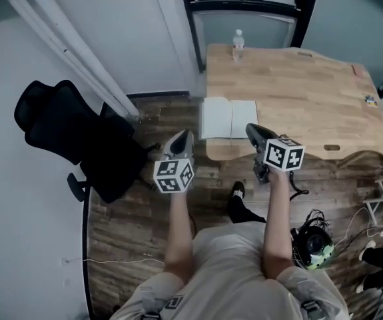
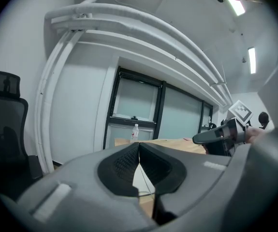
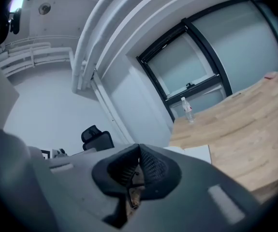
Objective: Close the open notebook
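The open notebook (image 1: pixel 228 119) lies flat with white pages up, at the near left corner of the wooden table (image 1: pixel 311 92). My left gripper (image 1: pixel 184 133) hovers over the floor just left of and before the notebook, jaws shut and empty. To the right, my right gripper (image 1: pixel 250 128) reaches the table's front edge by the notebook's right page, also shut and empty. In the right gripper view the notebook (image 3: pixel 192 152) shows just past the closed jaws of the right gripper (image 3: pixel 139 151). The left gripper view has the left gripper (image 2: pixel 139 146) shut, with the right gripper (image 2: pixel 216 137) off to its right.
A clear water bottle (image 1: pixel 238 45) stands at the table's far left edge. A black office chair (image 1: pixel 64 132) sits on the wood floor to the left. Cables and a round device (image 1: pixel 314 242) lie on the floor at the right. A dark-framed window (image 1: pixel 244 5) is behind the table.
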{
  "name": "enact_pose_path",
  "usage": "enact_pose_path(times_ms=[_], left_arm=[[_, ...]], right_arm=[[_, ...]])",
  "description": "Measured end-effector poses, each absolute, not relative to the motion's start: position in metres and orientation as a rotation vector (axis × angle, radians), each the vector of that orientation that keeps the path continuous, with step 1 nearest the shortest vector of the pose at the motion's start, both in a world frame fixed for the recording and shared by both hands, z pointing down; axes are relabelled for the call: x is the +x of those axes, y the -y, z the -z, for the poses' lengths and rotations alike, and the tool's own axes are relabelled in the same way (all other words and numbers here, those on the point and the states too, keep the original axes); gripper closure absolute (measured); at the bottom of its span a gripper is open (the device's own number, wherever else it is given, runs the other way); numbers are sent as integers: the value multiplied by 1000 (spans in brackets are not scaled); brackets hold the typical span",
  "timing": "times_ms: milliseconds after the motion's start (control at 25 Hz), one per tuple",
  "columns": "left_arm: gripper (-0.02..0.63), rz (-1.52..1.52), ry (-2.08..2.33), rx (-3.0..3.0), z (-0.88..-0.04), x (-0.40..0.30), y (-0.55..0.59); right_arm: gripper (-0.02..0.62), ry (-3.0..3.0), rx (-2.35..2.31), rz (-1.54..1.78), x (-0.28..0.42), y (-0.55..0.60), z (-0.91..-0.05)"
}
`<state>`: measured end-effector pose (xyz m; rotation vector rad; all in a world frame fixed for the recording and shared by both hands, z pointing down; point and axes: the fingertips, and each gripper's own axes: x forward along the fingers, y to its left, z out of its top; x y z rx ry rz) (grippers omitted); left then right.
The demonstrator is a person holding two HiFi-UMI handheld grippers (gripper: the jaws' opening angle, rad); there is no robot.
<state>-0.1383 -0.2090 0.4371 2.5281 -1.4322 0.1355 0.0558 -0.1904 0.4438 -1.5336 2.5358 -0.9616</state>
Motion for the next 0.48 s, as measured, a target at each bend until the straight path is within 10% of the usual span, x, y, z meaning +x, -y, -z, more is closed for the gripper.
enact_pose_path(times_ms=[480], left_arm=[[597,-195,1551,2450,-441,-107,322]], right_arm=[[595,-2547,-1484,994,113,331,-446]])
